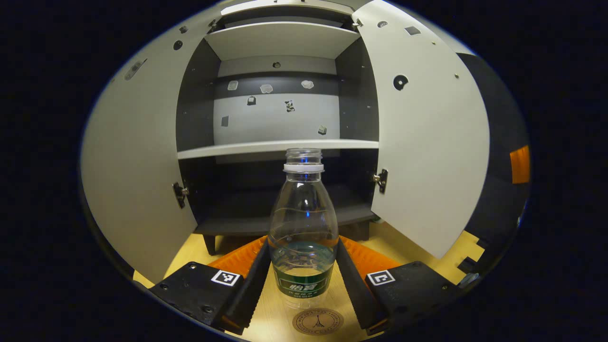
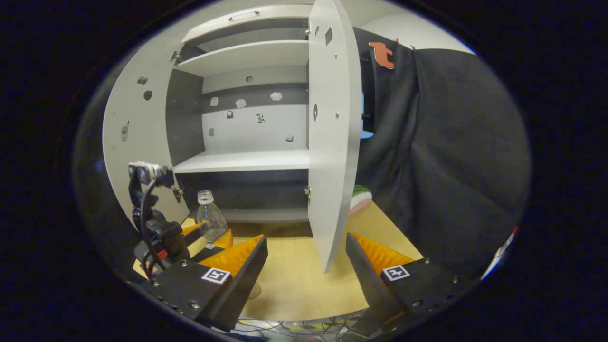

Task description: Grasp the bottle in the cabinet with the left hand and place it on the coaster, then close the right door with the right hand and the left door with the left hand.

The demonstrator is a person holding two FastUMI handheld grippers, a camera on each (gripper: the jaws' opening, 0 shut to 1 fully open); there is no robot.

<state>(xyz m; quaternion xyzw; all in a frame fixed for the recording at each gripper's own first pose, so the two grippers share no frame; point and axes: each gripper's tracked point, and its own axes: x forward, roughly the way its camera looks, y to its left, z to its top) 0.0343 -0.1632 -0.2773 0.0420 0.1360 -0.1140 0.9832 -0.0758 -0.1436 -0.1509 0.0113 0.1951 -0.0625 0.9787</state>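
A clear, capless bottle (image 1: pixel 303 223) with a green label and a little water stands upright between my left gripper's fingers. The left gripper (image 1: pixel 304 280) is shut on the bottle's lower body. A round brown coaster (image 1: pixel 317 321) lies on the wooden table just in front of and below the bottle's base. The cabinet (image 1: pixel 280 147) behind has both doors wide open: left door (image 1: pixel 137 156), right door (image 1: pixel 427 142). In the right gripper view, my right gripper (image 2: pixel 306 270) is open and holds nothing. It sits low over the table near the right door's (image 2: pixel 332 142) bottom edge. The left gripper (image 2: pixel 161 237) and bottle (image 2: pixel 210 219) show to its left.
Pale shelves (image 1: pixel 278 146) cross the dark cabinet interior. A black cloth wall (image 2: pixel 441 156) hangs to the right of the cabinet. A pink, green and white object (image 2: pixel 359 197) lies behind the right door. Loose cables (image 2: pixel 294 325) run along the table's near edge.
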